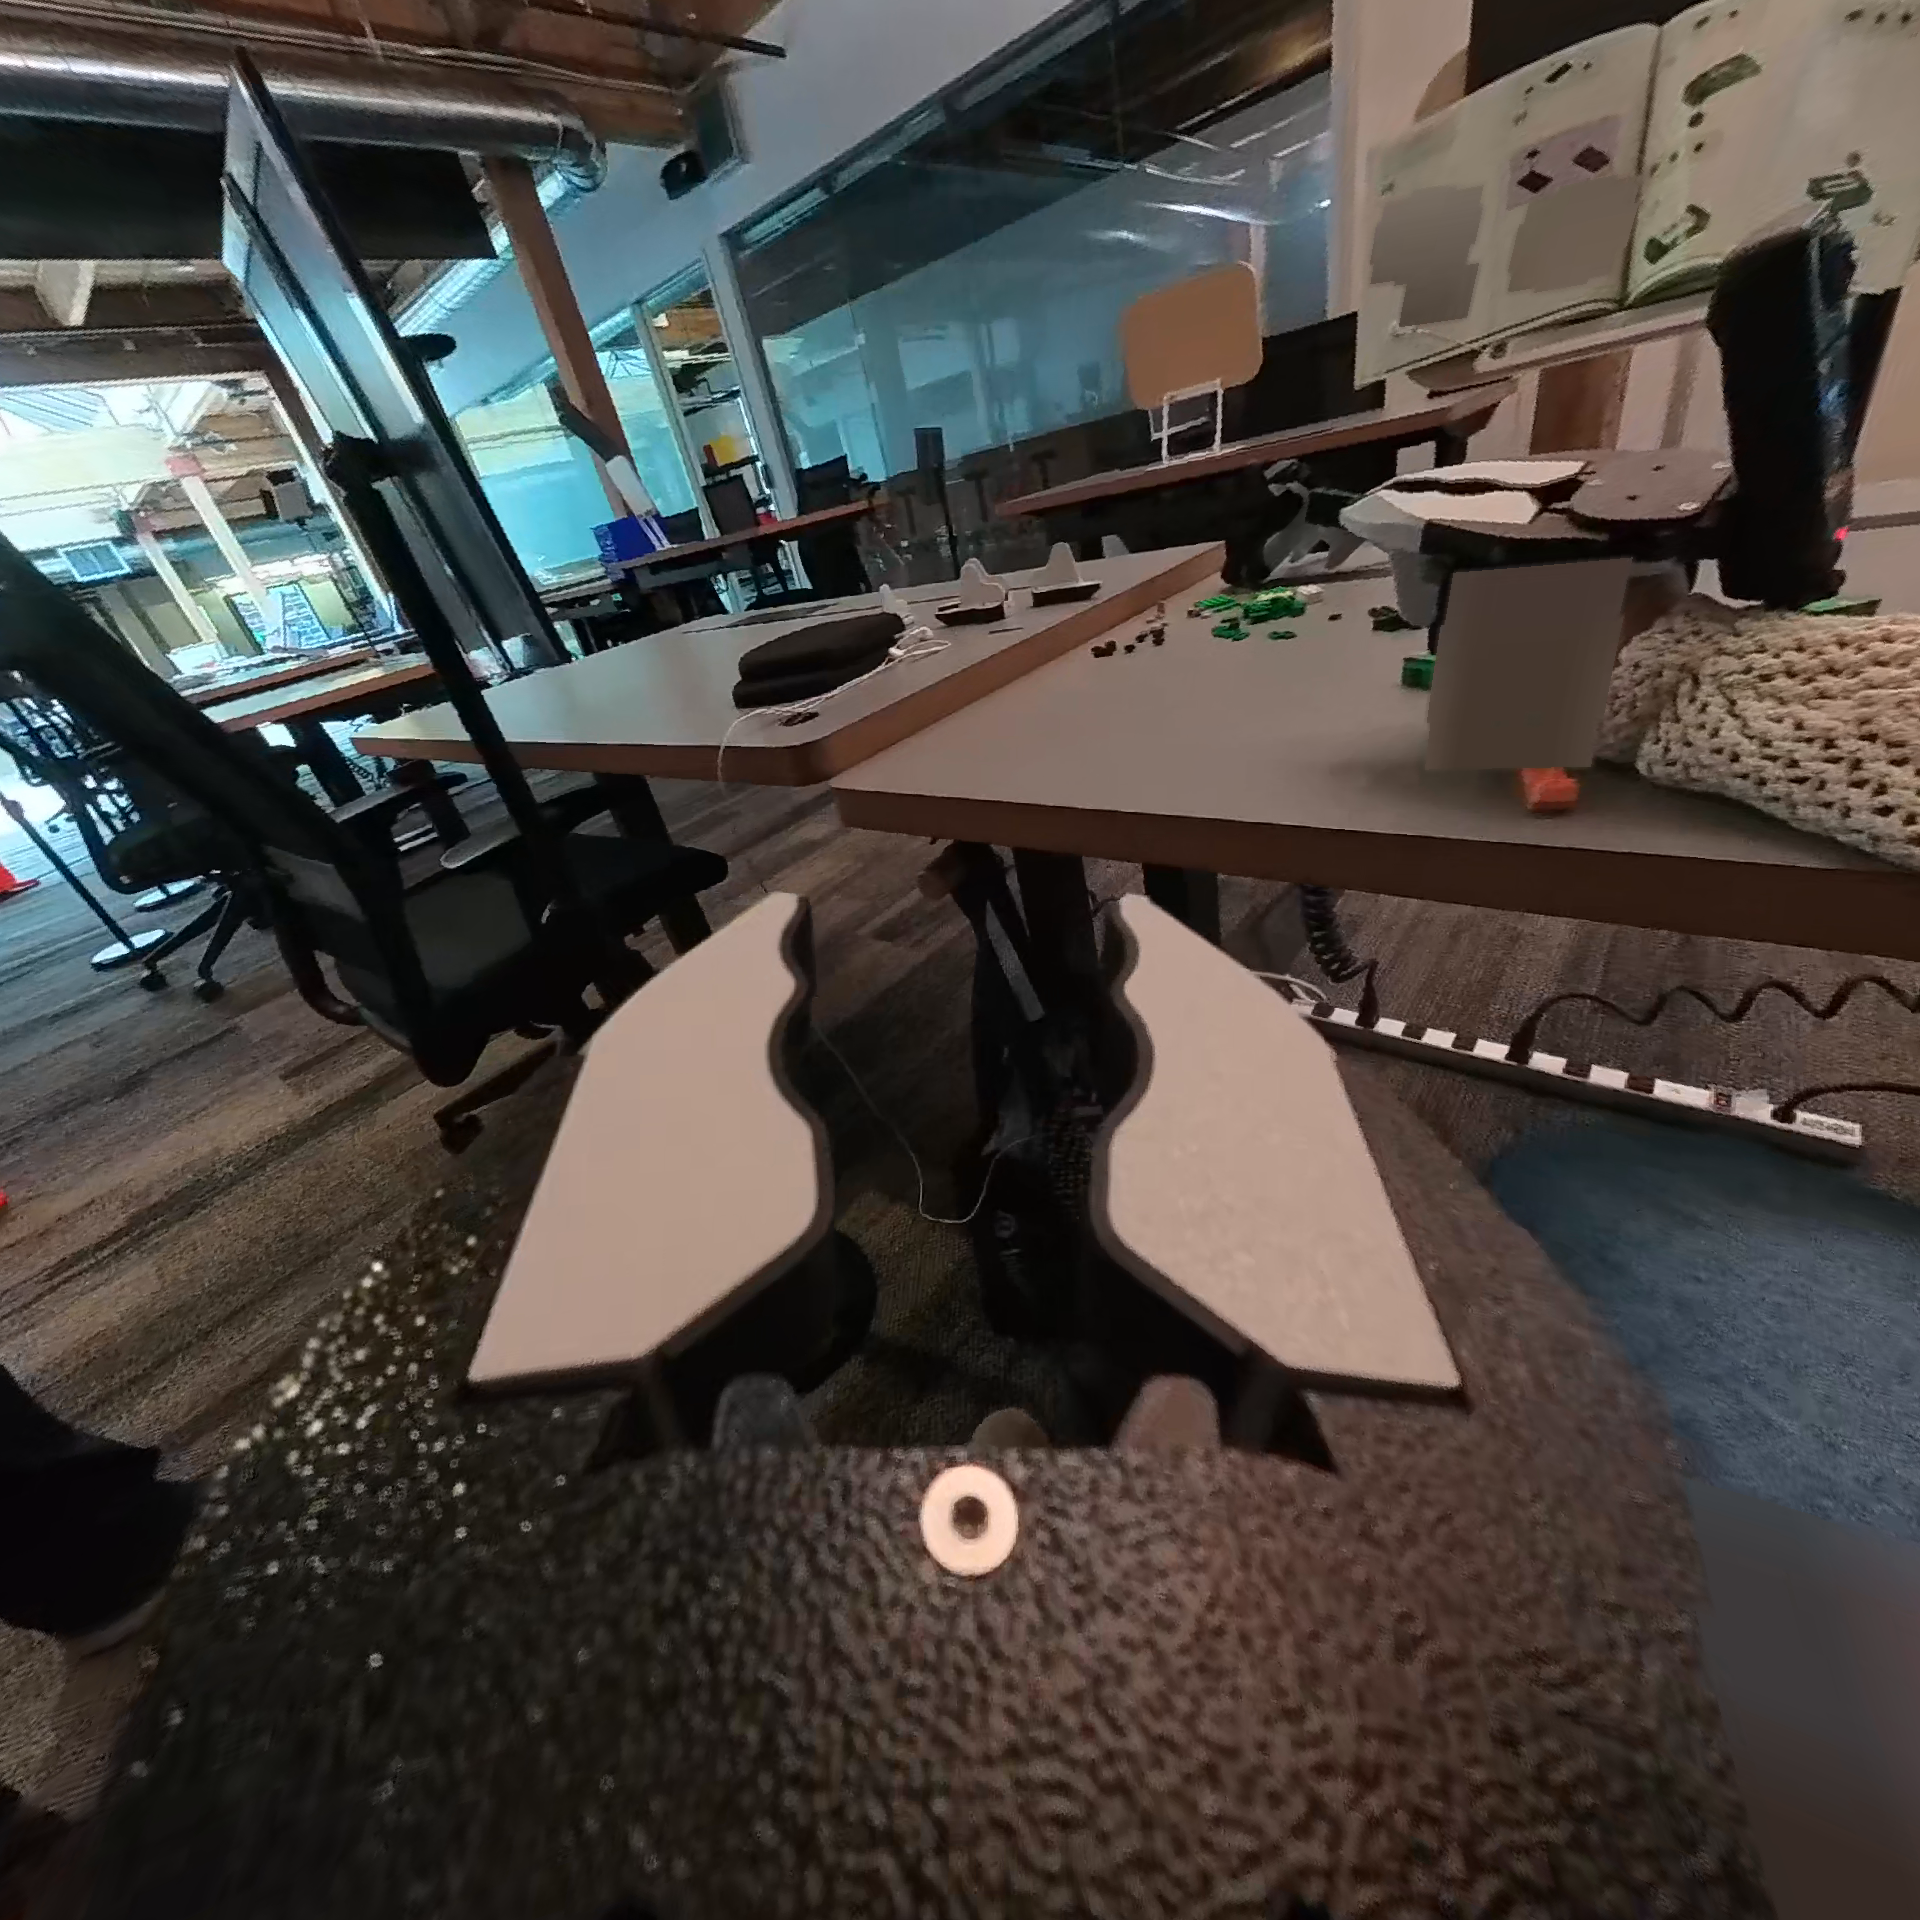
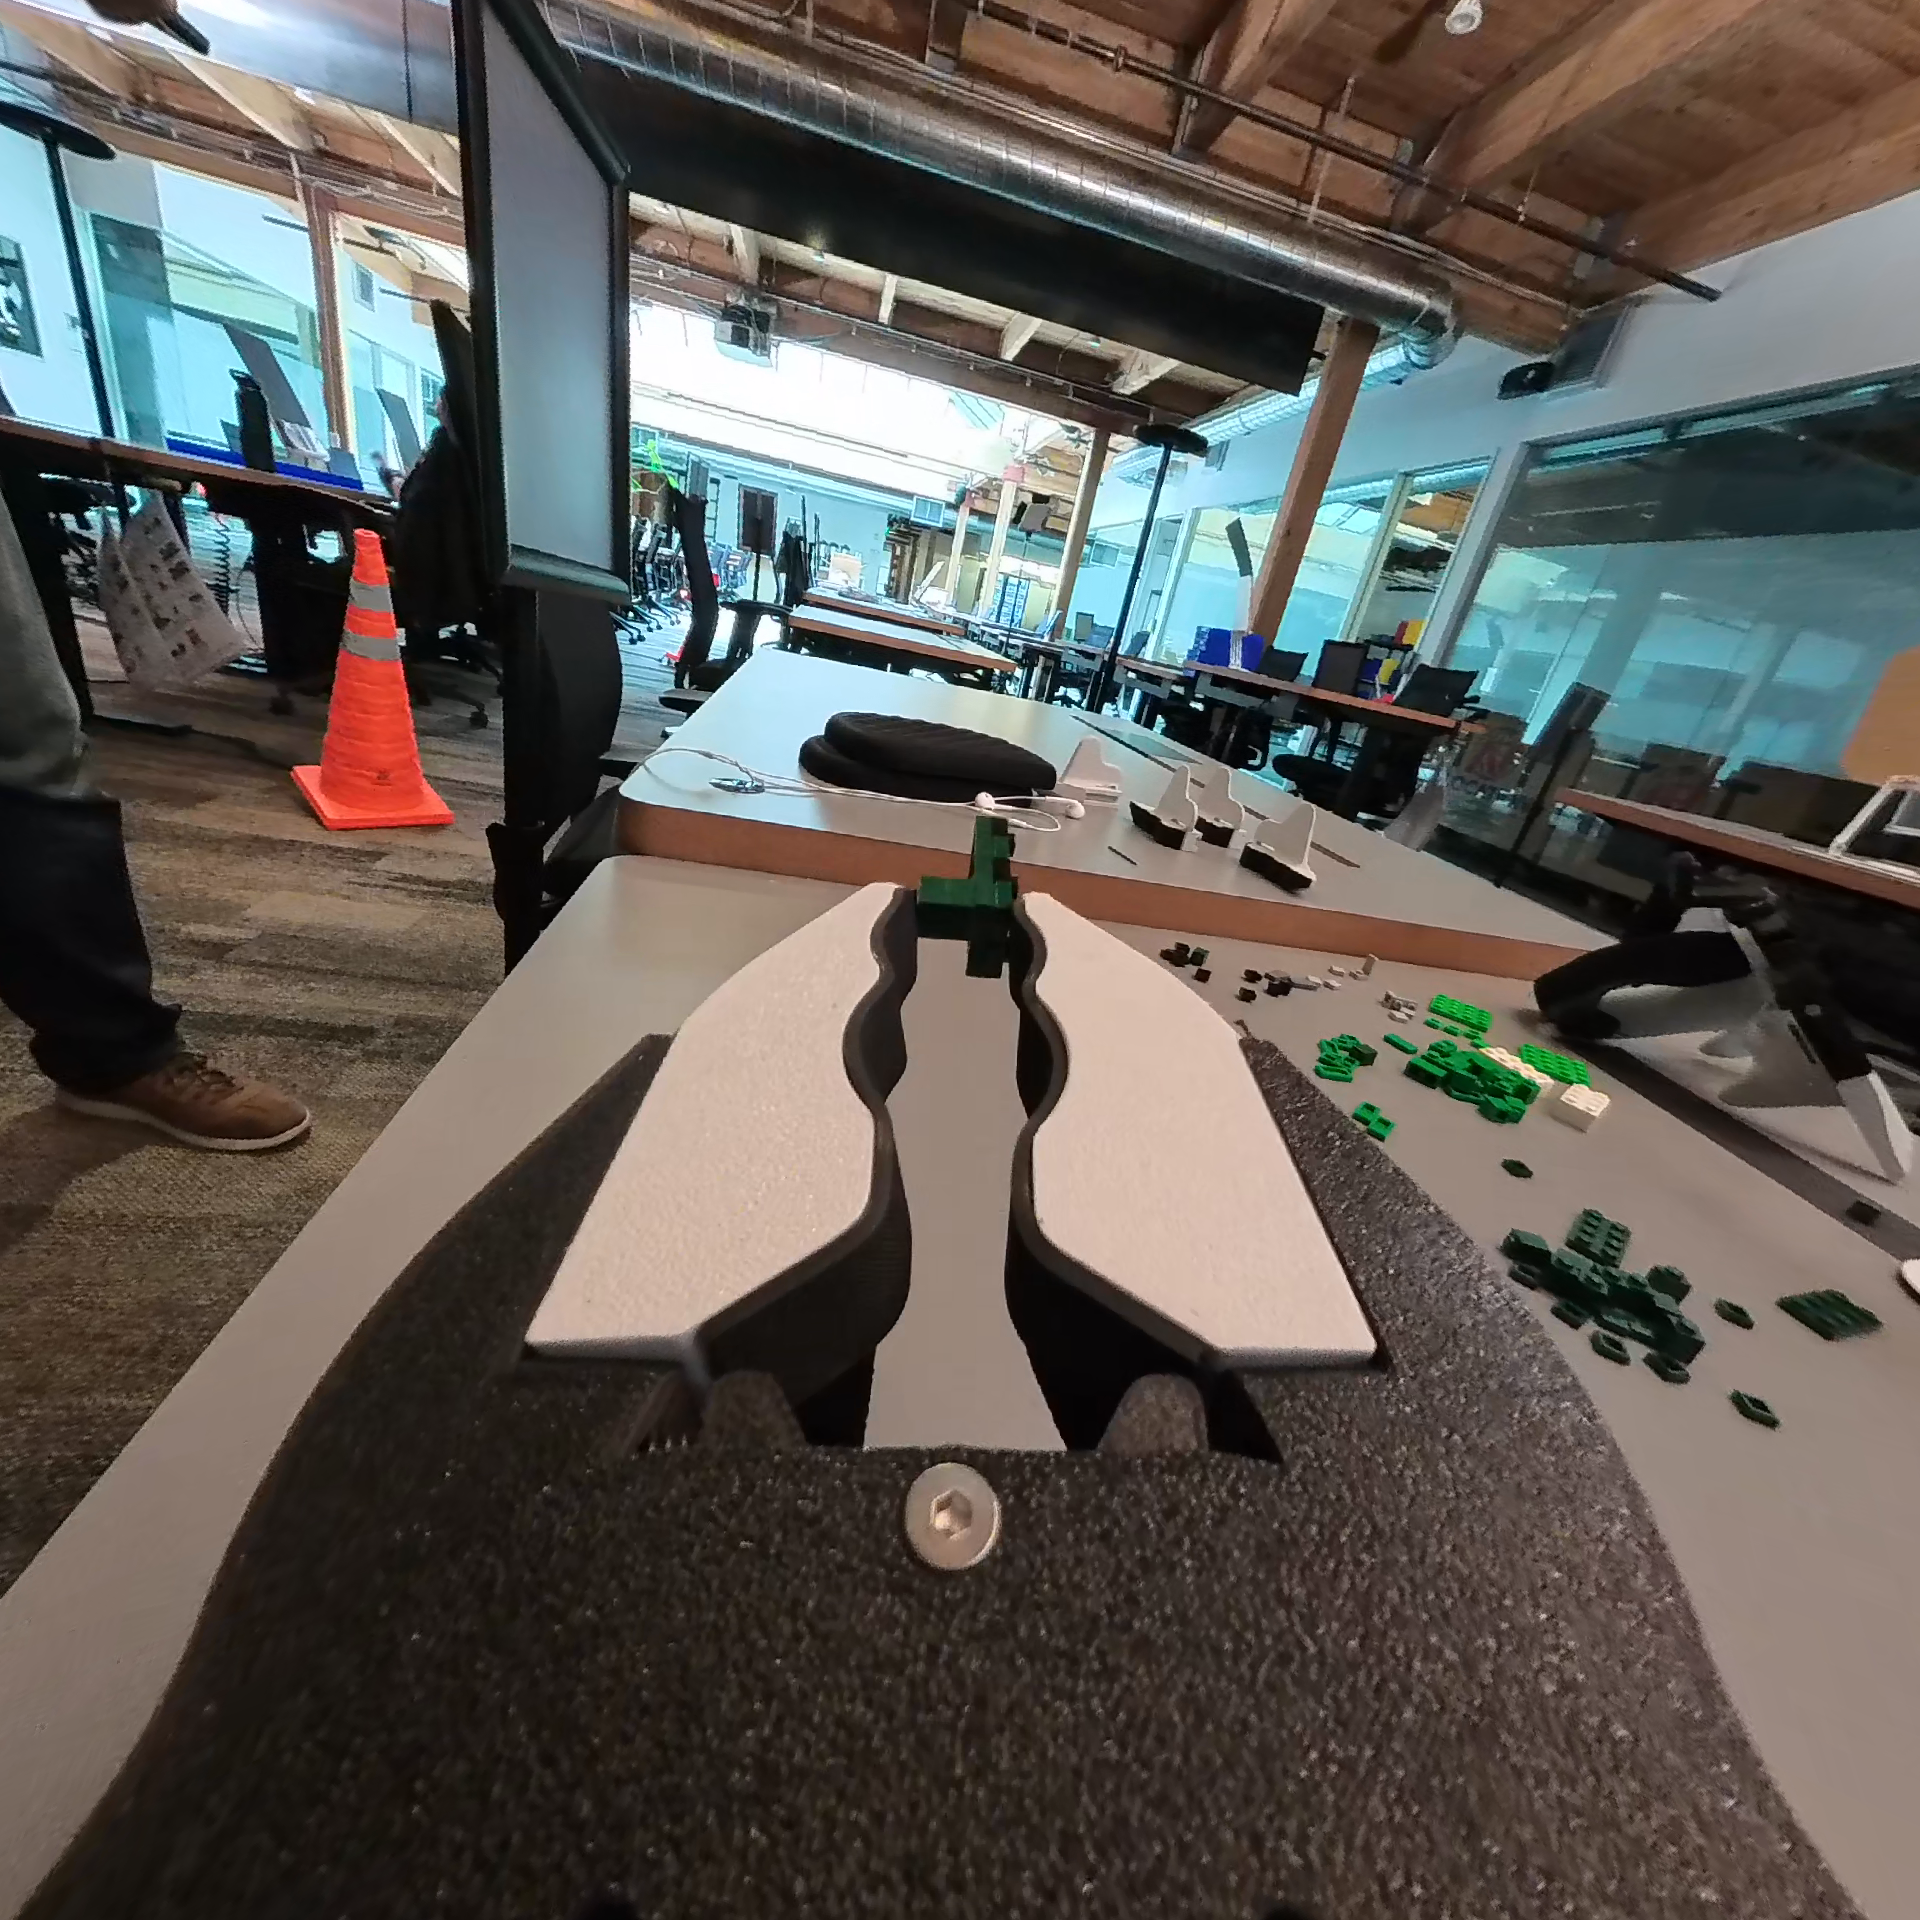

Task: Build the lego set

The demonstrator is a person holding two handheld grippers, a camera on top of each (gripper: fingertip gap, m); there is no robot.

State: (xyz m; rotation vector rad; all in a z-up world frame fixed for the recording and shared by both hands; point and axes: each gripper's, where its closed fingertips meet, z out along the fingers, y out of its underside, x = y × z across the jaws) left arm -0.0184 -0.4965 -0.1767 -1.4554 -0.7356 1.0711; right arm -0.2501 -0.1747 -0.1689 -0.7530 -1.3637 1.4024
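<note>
The right gripper (image 2: 961,920) is pinching one dark green stepped lego assembly (image 2: 977,899) above the grey worktop (image 2: 665,935); the left gripper (image 1: 961,1023) is hanging open, empty.

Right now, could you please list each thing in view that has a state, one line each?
Left gripper: open, empty, below table height.
Right gripper: shut on the dark green lego assembly, above the table.
Bright green bricks: loose, scattered.
Dark green bricks: loose, in a pile.
Instruction booklet: open, propped upright.
Earphones: lying unplugged-looking on the far table.
</note>
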